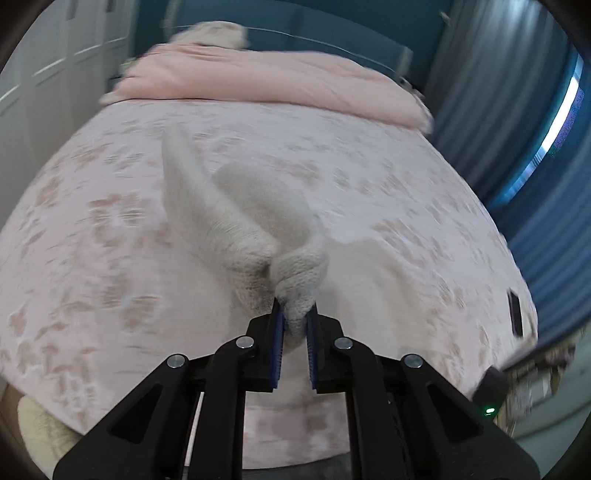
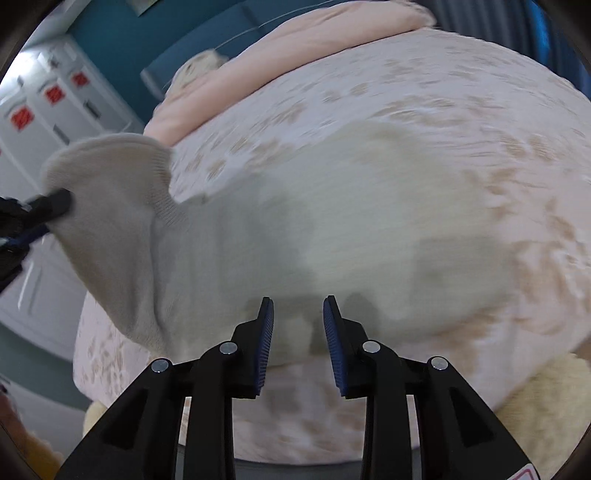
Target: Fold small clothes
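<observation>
A cream knitted garment (image 2: 332, 229) lies on the pink flowered bed (image 2: 443, 92). My left gripper (image 1: 295, 314) is shut on a bunched corner of the garment (image 1: 299, 269) and lifts it off the bed. In the right wrist view that lifted corner stands up at the left, with the left gripper's fingers (image 2: 51, 206) pinching it. My right gripper (image 2: 298, 306) is open, its blue pads just above the garment's near edge, with nothing between them.
A folded pink blanket (image 1: 258, 77) and a cream pillow (image 1: 214, 33) lie at the bed's far end. A dark phone (image 1: 515, 314) lies at the bed's right edge. White cabinets (image 2: 44, 110) stand to the left. Blue curtains (image 1: 546, 221) hang on the right.
</observation>
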